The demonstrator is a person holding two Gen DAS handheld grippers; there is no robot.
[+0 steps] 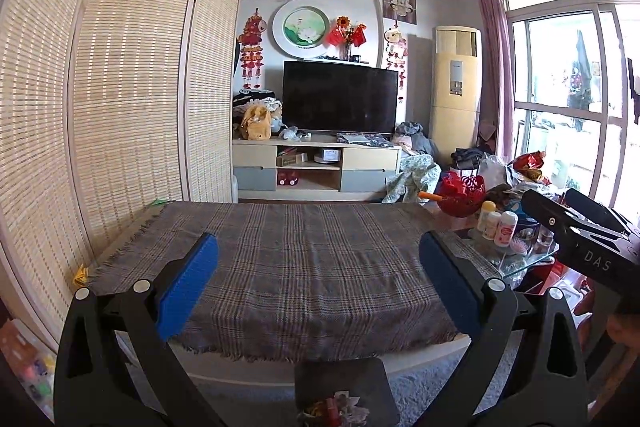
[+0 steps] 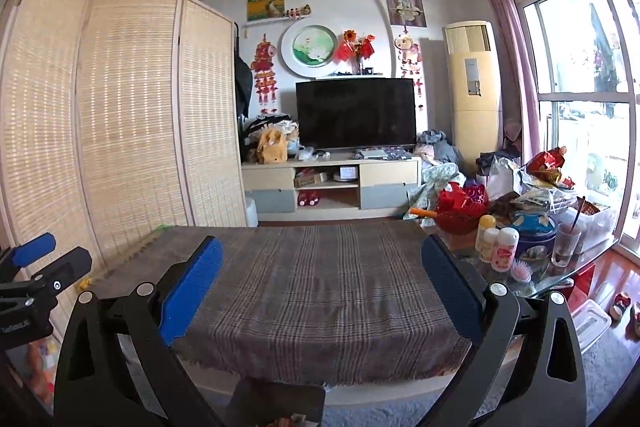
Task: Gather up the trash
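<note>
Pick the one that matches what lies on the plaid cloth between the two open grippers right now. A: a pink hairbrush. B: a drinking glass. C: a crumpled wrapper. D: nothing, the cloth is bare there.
D: in both wrist views the plaid cloth shows bare between the left gripper and between the right gripper; the pink hairbrush and the drinking glass stand off on the glass table to the right.

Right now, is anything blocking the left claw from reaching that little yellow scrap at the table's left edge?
Nothing visible does. The yellow scrap sits at the left edge of the plaid cloth, to the left of the open left claw, with only bare cloth between them.
</note>
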